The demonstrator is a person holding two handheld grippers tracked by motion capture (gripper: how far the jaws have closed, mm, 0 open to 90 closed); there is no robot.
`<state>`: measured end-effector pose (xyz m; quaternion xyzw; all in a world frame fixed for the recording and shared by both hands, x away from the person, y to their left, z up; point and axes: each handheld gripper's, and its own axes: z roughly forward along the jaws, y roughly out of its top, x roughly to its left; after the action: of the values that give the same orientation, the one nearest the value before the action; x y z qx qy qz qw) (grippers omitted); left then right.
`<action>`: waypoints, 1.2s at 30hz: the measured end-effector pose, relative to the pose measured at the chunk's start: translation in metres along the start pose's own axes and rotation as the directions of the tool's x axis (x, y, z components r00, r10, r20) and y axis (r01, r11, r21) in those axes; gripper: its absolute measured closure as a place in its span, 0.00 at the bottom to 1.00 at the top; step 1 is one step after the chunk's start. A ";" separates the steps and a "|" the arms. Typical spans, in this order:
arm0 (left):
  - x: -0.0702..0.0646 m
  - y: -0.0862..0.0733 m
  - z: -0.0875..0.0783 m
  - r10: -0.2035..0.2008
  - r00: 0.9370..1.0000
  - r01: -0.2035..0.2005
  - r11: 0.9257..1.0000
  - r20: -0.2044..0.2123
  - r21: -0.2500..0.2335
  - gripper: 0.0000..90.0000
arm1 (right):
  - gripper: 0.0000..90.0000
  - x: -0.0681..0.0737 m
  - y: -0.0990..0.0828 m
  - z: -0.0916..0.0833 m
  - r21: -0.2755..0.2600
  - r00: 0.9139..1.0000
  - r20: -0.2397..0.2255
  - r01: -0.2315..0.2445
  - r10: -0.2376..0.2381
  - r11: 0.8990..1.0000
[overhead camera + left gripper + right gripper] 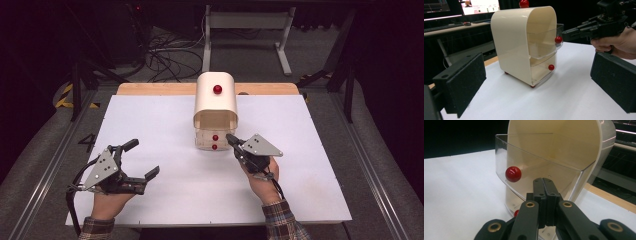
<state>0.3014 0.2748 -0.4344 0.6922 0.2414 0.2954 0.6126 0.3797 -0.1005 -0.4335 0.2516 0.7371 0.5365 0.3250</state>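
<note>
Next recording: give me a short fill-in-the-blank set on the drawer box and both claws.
1. The cream plastic drawer box holds two clear drawers, each with a ____ round knob.
2. The right claw has its jaws ____, beside the upper clear drawer.
3. The left claw has its jaws ____.
4. Everything rests on a ____ table.

Missing words: red; shut; open; white

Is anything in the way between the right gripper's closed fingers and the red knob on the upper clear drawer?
Nothing visible. The right gripper, fingers shut together, sits just beside the red knob at the front wall of the upper drawer, which is partly pulled out of the cream cabinet. Only open air separates them.
</note>
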 end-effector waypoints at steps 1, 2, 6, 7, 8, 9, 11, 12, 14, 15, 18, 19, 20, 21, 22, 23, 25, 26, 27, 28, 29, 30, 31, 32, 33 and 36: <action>0.000 0.000 0.000 0.000 1.000 0.000 1.000 0.000 0.000 0.01 | 1.00 -0.001 0.000 0.001 0.001 1.000 0.002 -0.002 0.002 1.000; 0.000 0.000 0.000 0.000 1.000 0.000 1.000 0.000 0.000 0.01 | 1.00 -0.001 0.001 0.001 0.003 1.000 0.003 -0.002 0.002 1.000; 0.000 0.000 0.000 0.000 1.000 0.000 1.000 0.000 0.000 0.01 | 1.00 -0.001 0.001 0.002 0.002 1.000 0.004 -0.001 0.001 1.000; 0.000 0.000 0.000 0.000 1.000 0.000 1.000 0.000 0.000 0.01 | 1.00 -0.001 0.001 0.002 0.002 1.000 0.004 -0.001 0.001 1.000; 0.000 0.000 0.000 0.001 1.000 -0.001 1.000 0.000 0.001 0.01 | 1.00 -0.001 0.002 0.003 0.002 1.000 0.005 -0.001 0.001 1.000; 0.000 0.000 0.000 -0.001 1.000 0.001 1.000 0.000 -0.001 0.01 | 1.00 -0.001 0.002 0.003 0.003 1.000 0.005 -0.001 0.001 1.000; 0.000 0.000 0.000 -0.001 1.000 0.001 1.000 0.000 0.000 0.01 | 1.00 -0.001 0.002 0.003 0.003 1.000 0.005 -0.001 0.001 1.000; 0.000 0.000 0.000 -0.001 1.000 0.001 1.000 0.000 0.000 0.01 | 1.00 -0.001 0.003 0.003 0.003 1.000 0.005 -0.001 0.001 1.000; 0.000 0.000 0.000 0.000 1.000 0.000 1.000 0.000 0.000 0.01 | 1.00 -0.001 0.003 0.004 0.004 1.000 0.006 -0.002 0.001 1.000; 0.000 0.000 0.000 0.000 1.000 0.000 1.000 0.000 0.000 0.01 | 1.00 -0.001 0.003 0.004 0.004 1.000 0.006 -0.002 0.001 1.000; 0.000 0.000 0.000 0.000 1.000 0.000 1.000 0.000 0.000 0.01 | 1.00 -0.001 0.003 0.005 0.004 1.000 0.009 -0.003 0.003 1.000; 0.000 0.000 0.000 0.000 1.000 0.000 1.000 0.001 -0.001 0.01 | 1.00 -0.001 0.003 0.005 0.004 1.000 0.010 -0.004 0.004 1.000; 0.000 0.000 0.000 0.000 1.000 0.000 1.000 0.001 -0.001 0.01 | 1.00 -0.001 0.003 0.005 0.003 1.000 0.010 -0.006 0.006 1.000; 0.000 0.000 0.000 0.000 1.000 0.000 1.000 0.001 -0.001 0.01 | 1.00 -0.001 0.003 0.005 0.003 1.000 0.010 -0.006 0.006 1.000; 0.000 0.000 0.000 0.000 1.000 0.000 1.000 0.000 -0.001 0.01 | 1.00 -0.001 0.002 0.006 0.004 1.000 0.009 -0.005 0.005 1.000; 0.000 0.000 0.000 0.000 1.000 0.000 1.000 0.000 -0.001 0.01 | 1.00 -0.002 0.002 0.006 0.005 1.000 0.008 -0.004 0.004 1.000; 0.000 0.000 0.000 -0.002 1.000 0.002 1.000 0.000 -0.002 0.01 | 1.00 -0.002 0.002 0.007 0.006 1.000 0.009 -0.004 0.004 1.000; 0.000 0.000 -0.001 -0.002 1.000 0.002 1.000 0.000 -0.002 0.01 | 1.00 -0.002 0.003 0.007 0.006 1.000 0.009 -0.005 0.005 1.000; 0.001 0.000 -0.001 -0.002 1.000 0.002 1.000 0.000 0.000 0.01 | 1.00 -0.002 0.003 0.007 0.007 1.000 0.010 -0.005 0.005 1.000; 0.001 0.000 -0.001 -0.002 1.000 0.002 1.000 -0.001 0.000 0.01 | 1.00 -0.002 0.003 0.008 0.008 1.000 0.011 -0.004 0.004 1.000; 0.001 0.000 -0.001 -0.002 1.000 0.002 1.000 -0.001 0.000 0.01 | 1.00 -0.002 0.003 0.008 0.008 1.000 0.011 -0.004 0.004 1.000; 0.001 0.000 -0.001 -0.002 1.000 0.002 1.000 -0.002 0.000 0.01 | 1.00 -0.003 0.003 0.008 0.009 1.000 0.013 -0.006 0.006 1.000; 0.001 0.000 -0.001 -0.002 1.000 0.002 1.000 -0.001 0.000 0.01 | 1.00 -0.003 0.003 0.008 0.009 1.000 0.013 -0.006 0.006 1.000; 0.001 0.000 -0.001 -0.002 1.000 0.002 1.000 -0.001 0.000 0.01 | 1.00 -0.003 0.003 0.008 0.009 1.000 0.013 -0.006 0.006 1.000; 0.001 0.000 -0.001 -0.001 1.000 0.001 1.000 -0.001 0.000 0.01 | 1.00 -0.003 0.003 0.009 0.011 1.000 0.013 -0.003 0.003 1.000; 0.000 0.000 -0.001 0.002 1.000 -0.002 1.000 0.000 0.000 0.01 | 1.00 -0.004 0.004 0.010 0.013 1.000 0.014 -0.003 0.003 1.000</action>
<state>0.3010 0.2756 -0.4345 0.6926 0.2406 0.2960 0.6122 0.3893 -0.0958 -0.4311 0.2586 0.7379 0.5302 0.3279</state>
